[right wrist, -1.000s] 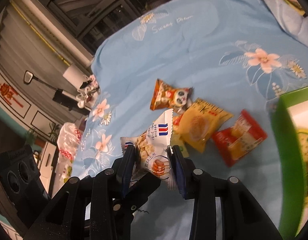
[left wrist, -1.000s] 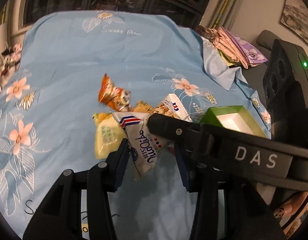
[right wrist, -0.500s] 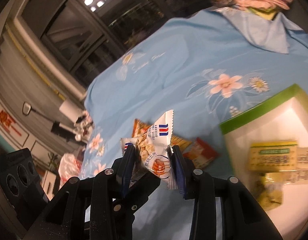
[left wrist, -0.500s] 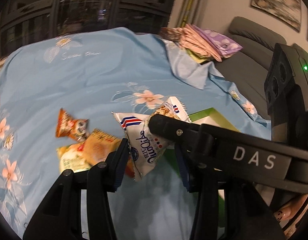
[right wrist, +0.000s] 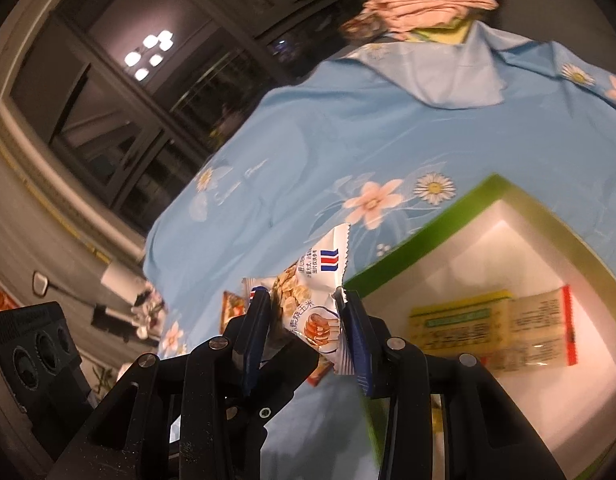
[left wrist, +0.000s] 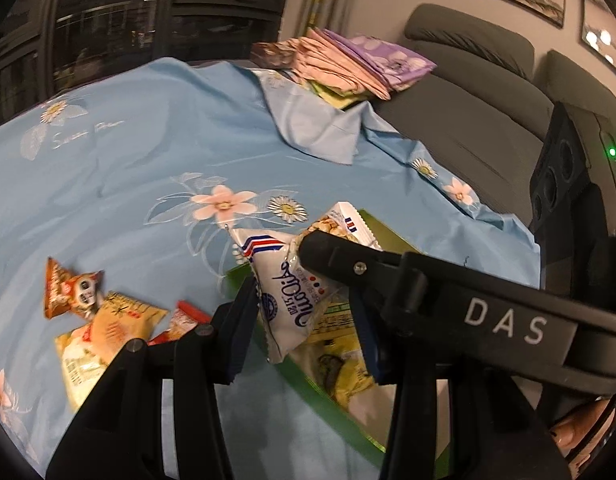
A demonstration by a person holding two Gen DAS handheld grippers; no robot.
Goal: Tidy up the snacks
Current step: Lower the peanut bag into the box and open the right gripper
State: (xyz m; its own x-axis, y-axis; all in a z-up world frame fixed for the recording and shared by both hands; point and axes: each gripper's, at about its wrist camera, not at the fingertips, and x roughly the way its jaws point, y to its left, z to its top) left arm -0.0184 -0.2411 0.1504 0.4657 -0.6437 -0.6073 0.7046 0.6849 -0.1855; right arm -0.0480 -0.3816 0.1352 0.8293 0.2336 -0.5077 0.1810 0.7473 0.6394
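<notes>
My left fingers (left wrist: 304,320) and right fingers (right wrist: 308,328) each pinch a white snack packet (left wrist: 286,300), held above the green box (right wrist: 412,236).

A box (right wrist: 420,236) sits on the bedsheet (left wrist: 148,168), with flat snack packets (right wrist: 492,328) lying inside it on its floor. To the left of the box in the left wrist view, three more packets (left wrist: 108,324) lie on the sheet in a loose cluster, touching or overlapping one another. Behind the box, at the far edge of the sheet, a stack of folded cloths (left wrist: 348,64) rests beside a sofa (left wrist: 468,92) on the right.
</notes>
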